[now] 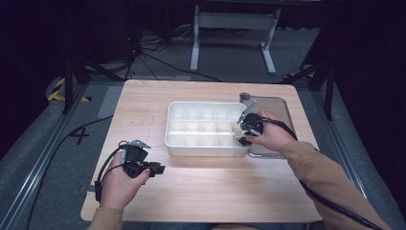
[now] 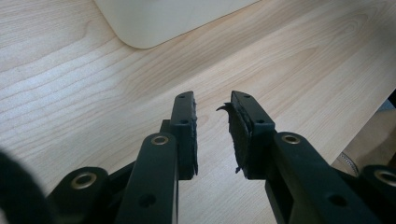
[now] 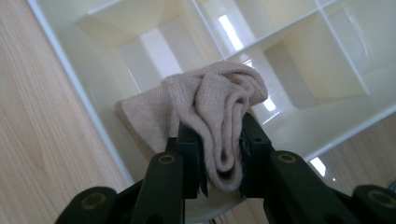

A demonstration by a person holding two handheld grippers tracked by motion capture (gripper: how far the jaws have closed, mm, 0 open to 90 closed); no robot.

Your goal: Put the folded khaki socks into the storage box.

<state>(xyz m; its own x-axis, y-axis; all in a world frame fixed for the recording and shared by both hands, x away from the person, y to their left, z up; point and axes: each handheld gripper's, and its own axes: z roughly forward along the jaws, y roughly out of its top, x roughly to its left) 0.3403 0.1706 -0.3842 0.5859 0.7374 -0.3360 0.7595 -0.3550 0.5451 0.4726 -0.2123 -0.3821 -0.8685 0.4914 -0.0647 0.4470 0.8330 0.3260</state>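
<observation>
- Right gripper point(image 3: 218, 154) has a bunched-up beige sock point(image 3: 212, 109) pinched between its jaws, which stand closed on the folds with only the cloth between them. Looks like a firm hold to me.
- The sock hangs over the right end of the white divided tray point(image 1: 172, 127), at a cell along the tray's near-right corner. From above, the right gripper point(image 1: 245, 130) sits right at that tray wall, and the tray itself is in the middle of the bench point(image 1: 143, 201), a bit toward the far edge.
- Left gripper point(image 2: 212, 135) is parked over bare wood near the bench's front-left corner, jaws partly open, nothing in them. One pad point(image 2: 236, 135) looks a bit frayed.
- My read: the step in hand is dropping the sock into that end cell.
- To do it well, I'd keep the bundle centred over one cell and not straddling a divider, then go low enough that the loose end sits inside the walls before letting go.
- Open the jaws wide, since knit cloth likes to snag on pads, and lift straight up so it doesn't drag back out.
- There's a clear flat lid point(image 1: 280, 108) just past the tray's right end, so I'd avoid swinging that way.
</observation>
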